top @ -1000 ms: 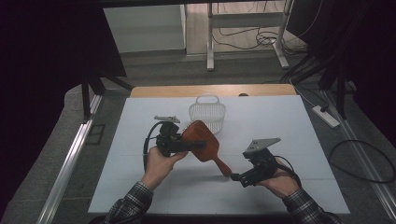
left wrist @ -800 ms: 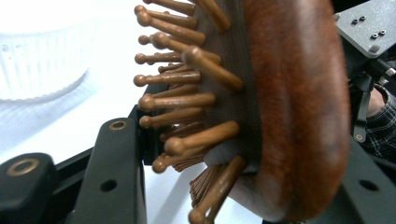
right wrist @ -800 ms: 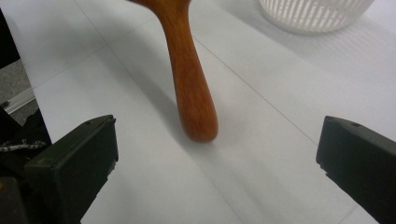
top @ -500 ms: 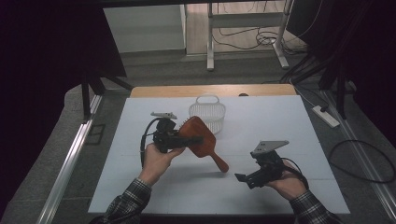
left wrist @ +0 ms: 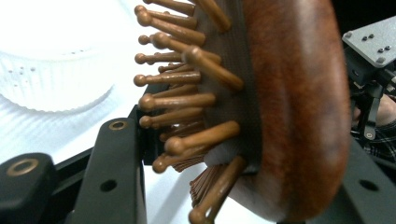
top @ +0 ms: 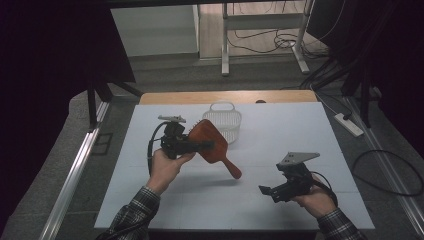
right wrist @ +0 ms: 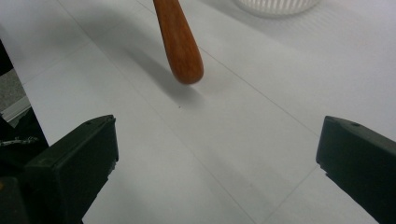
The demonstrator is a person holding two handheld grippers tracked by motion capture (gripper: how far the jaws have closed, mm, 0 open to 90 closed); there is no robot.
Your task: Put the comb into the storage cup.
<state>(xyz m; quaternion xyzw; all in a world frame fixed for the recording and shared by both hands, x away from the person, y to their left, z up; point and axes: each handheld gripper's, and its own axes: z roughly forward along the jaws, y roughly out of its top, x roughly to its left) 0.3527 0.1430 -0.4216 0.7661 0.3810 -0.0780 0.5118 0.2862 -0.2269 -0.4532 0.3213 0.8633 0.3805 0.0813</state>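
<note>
Left tool (top: 207, 145) grips the head of the wooden hairbrush (top: 212, 145), its jaws closed on the paddle from both faces; in the left gripper view the brush's (left wrist: 289, 107) smooth reddish back faces one jaw and the ball-tipped wooden bristles (left wrist: 187, 100) stick out towards the other. The person's left hand (top: 165, 167) holds that tool above the worktop (top: 280, 125), a little left of its middle, so the brush hangs clear of the surface with its head raised and its handle (top: 231, 167) slanting down towards the near right; a soft shadow lies on the white sheet below it. Just behind the brush head, near the far edge of the worktop, stands a small white ribbed basket (top: 222, 120) with a loop handle. Right tool (top: 272, 192) sits in the person's right hand (top: 315, 200) close to the near right corner, well apart from the brush, with its jaws spread wide and nothing between them; a grey three-cornered plate (top: 297, 158) rides on top of it. In the right gripper view the rounded end of the handle (right wrist: 180, 46) hangs above the worktop beyond the two open jaws, and the basket's (right wrist: 278, 5) rim shows farther off. Plaid sleeves (top: 132, 215) cover both forearms at the near edge.
</note>
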